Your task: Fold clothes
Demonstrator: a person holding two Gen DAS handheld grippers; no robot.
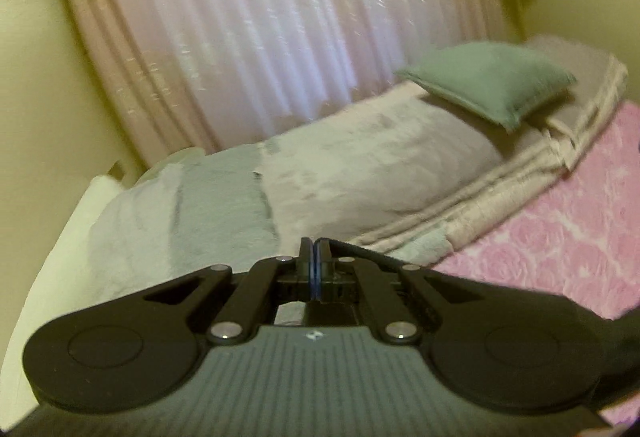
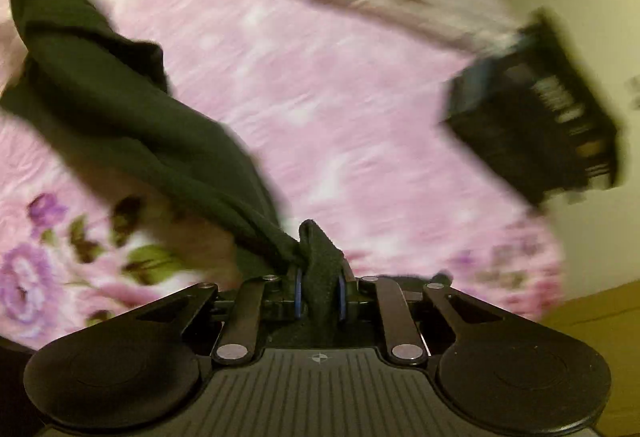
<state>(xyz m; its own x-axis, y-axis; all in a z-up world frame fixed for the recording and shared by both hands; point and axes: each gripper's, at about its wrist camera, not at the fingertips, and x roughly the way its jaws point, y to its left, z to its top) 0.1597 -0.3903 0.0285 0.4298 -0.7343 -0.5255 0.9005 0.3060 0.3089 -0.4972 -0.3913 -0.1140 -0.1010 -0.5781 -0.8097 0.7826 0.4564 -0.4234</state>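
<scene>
A dark green-black garment (image 2: 132, 109) hangs in a twisted band over the pink bedspread (image 2: 340, 97), running from the upper left down to my right gripper (image 2: 319, 273). That gripper is shut on a bunched end of the cloth, which fills the gap between its blue pads (image 2: 298, 291). In the left wrist view my left gripper (image 1: 315, 243) has its pads pressed together. A thin taut edge of the dark garment (image 1: 372, 255) leaves its tip towards the right. The left gripper is held high and faces the head of the bed.
A fluffy grey-pink blanket (image 1: 360, 177) and a green cushion (image 1: 488, 85) lie at the head of the bed, before a pale curtain (image 1: 260, 37). A blurred black boxy object (image 2: 536, 117) sits at the bed's right edge. Yellow walls close in both sides.
</scene>
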